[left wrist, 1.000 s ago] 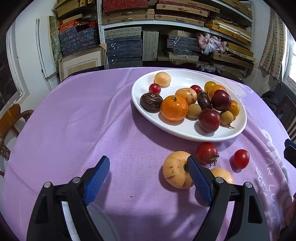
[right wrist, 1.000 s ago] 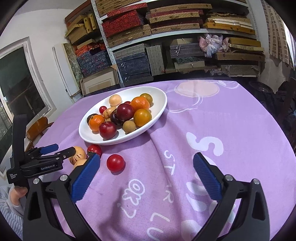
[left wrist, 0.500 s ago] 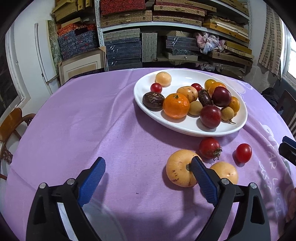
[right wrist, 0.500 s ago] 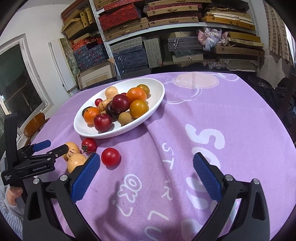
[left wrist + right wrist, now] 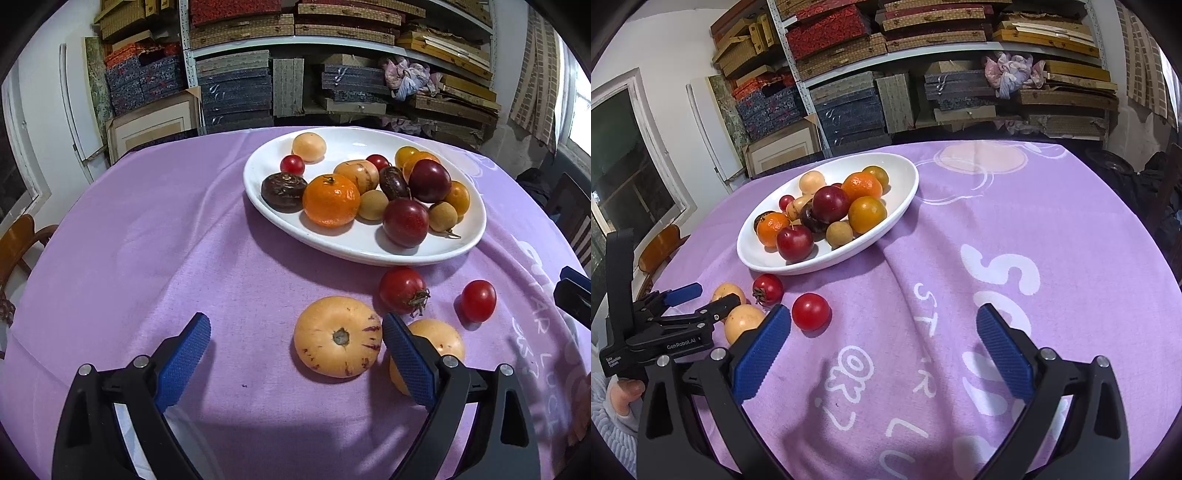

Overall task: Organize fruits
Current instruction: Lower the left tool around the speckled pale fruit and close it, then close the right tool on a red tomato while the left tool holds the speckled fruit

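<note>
Your left gripper (image 5: 295, 343) has crept forward since a second ago, jaws spread wide, so the striped pepino melon (image 5: 338, 336) now sits between its blue pads (image 5: 406, 354), touching neither that you can see. A plain yellow fruit (image 5: 439, 339) lies behind the right pad, two red tomatoes (image 5: 402, 290) just beyond. Your right gripper (image 5: 882, 339) hangs low over the purple tablecloth (image 5: 960, 258), jaws apart and empty. Farther off, the white oval plate (image 5: 369, 243) carries the heaped fruit
</note>
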